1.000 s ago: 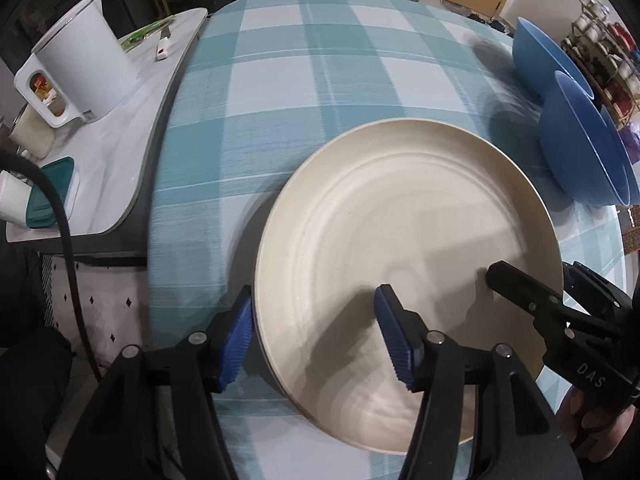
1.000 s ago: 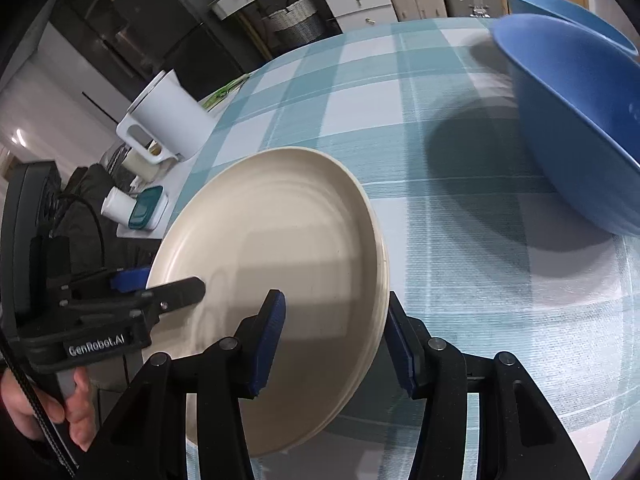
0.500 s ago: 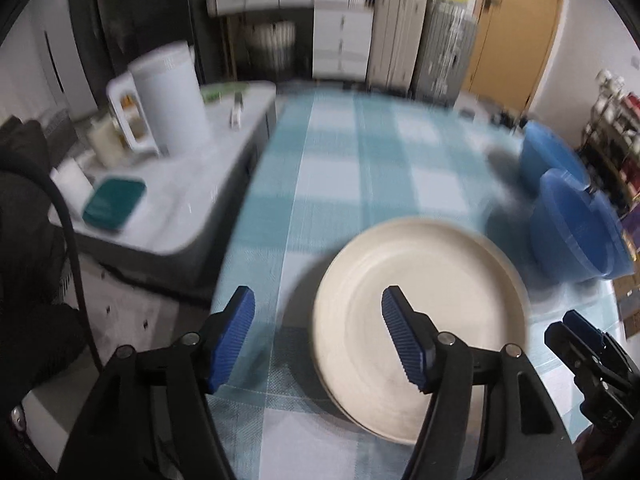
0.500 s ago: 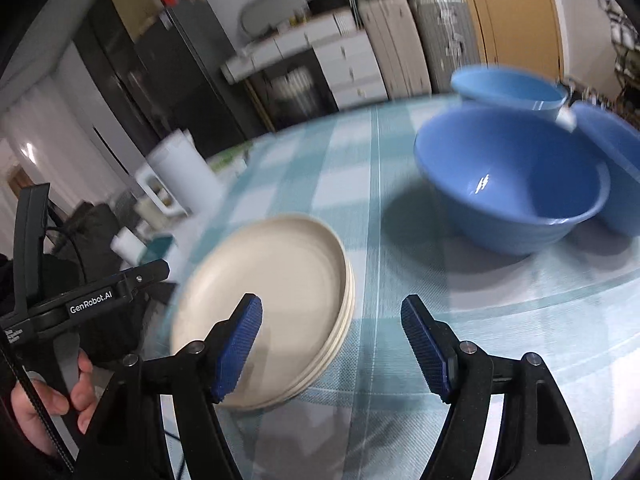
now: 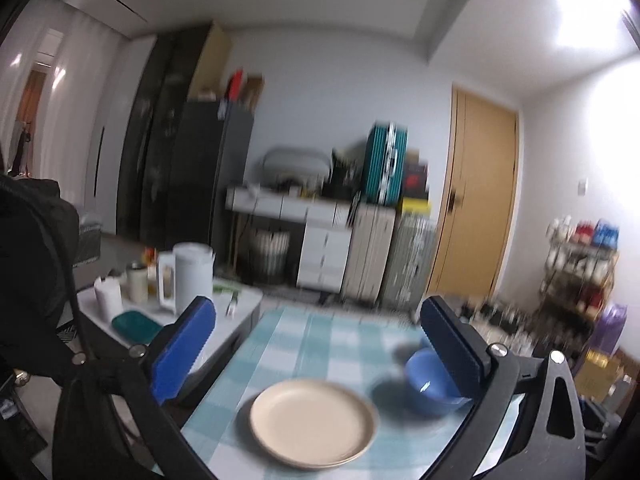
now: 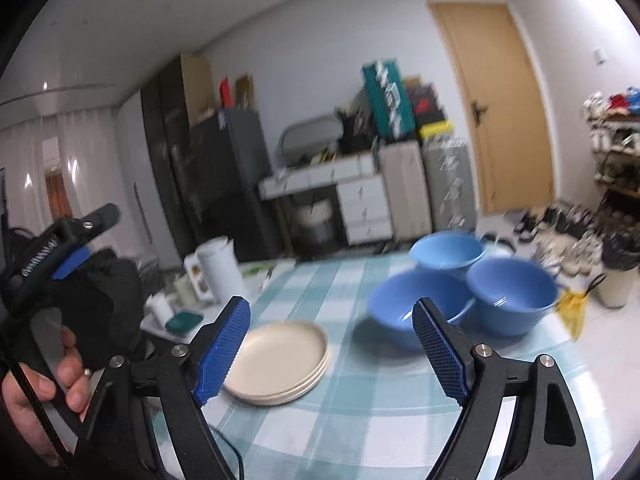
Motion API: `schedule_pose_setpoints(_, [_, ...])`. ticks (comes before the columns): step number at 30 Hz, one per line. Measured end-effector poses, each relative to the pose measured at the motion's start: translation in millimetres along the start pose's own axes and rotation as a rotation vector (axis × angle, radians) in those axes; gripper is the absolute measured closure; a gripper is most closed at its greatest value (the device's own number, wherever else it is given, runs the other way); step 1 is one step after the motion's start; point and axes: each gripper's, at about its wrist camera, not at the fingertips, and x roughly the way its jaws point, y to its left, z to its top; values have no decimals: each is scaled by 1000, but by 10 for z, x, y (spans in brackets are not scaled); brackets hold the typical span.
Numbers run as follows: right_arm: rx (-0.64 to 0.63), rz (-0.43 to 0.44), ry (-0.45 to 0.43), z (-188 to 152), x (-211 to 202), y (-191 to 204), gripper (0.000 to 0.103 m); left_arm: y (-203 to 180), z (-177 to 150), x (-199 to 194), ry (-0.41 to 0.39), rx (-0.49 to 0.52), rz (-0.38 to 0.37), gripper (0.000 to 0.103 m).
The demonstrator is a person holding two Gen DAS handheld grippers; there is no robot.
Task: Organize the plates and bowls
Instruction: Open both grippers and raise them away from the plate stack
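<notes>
The bench (image 6: 360, 420), under its teal-and-white checked cloth, carried all the task items. A lower white side bench (image 6: 256, 276) stood against its left edge.

Three blue bowls sat grouped toward the bench's far right: the near bowl (image 6: 404, 312), the right bowl (image 6: 516, 300) just beside it, and the far bowl (image 6: 448, 250) behind the two. Whether their rims touched could not be told through the blur. In your left wrist view only one blue bowl (image 5: 428, 384) showed clearly, partly behind the right pad.

The stack of cream plates (image 6: 280, 360) lay flat on the cloth left of the bowls, near the bench's left edge, apart from the near bowl. Three rims were countable from the right wrist view. Your left wrist view showed the same stack (image 5: 314, 426) low in frame, between the pads in the image but well beyond them.

On the side bench: a white jug (image 6: 218, 270), upright, and a teal lid (image 6: 184, 320) lying flat near it.

Your left tool (image 5: 316, 354) had its jaws spreading apart, nothing between the blue pads. Your right tool (image 6: 332, 356) likewise had jaws spreading, gripping nothing; the plates and bowls lay clear of both. Your left hand (image 6: 52, 384) was wrapped round the left tool's handle.
</notes>
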Motion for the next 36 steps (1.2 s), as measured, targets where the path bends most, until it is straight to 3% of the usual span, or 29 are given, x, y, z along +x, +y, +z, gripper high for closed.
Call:
schedule_pose_setpoints(6, [-4, -77, -147, 151, -806, -128, 13, -199, 134, -651, -190, -39, 13, 0])
schedule_pose_setpoints(11, [-66, -121, -248, 189, -1297, -114, 1, -356, 152, -943, -253, -43, -9, 0])
schedule_pose_setpoints(15, [-75, -136, -237, 179, -1433, -149, 1, -554, 99, -973, -194, 23, -73, 0])
schedule_pose_setpoints(20, [-1, -172, -98, 125, -1263, -314, 1, -682, -37, -822, -54, 29, -98, 0])
schedule_pose_setpoints(24, [10, -200, -28, 14, -1107, -421, 1, -702, -225, -635, 53, 11, -67, 0])
schedule_pose_setpoints(30, [-33, -207, 18, -138, -843, -474, 1, -891, -544, -363, 187, 88, -73, 0])
schedule_pose_setpoints(36, [-31, -200, 70, -281, -562, -502, 1, -1003, -732, -194, 246, 162, -58, 0])
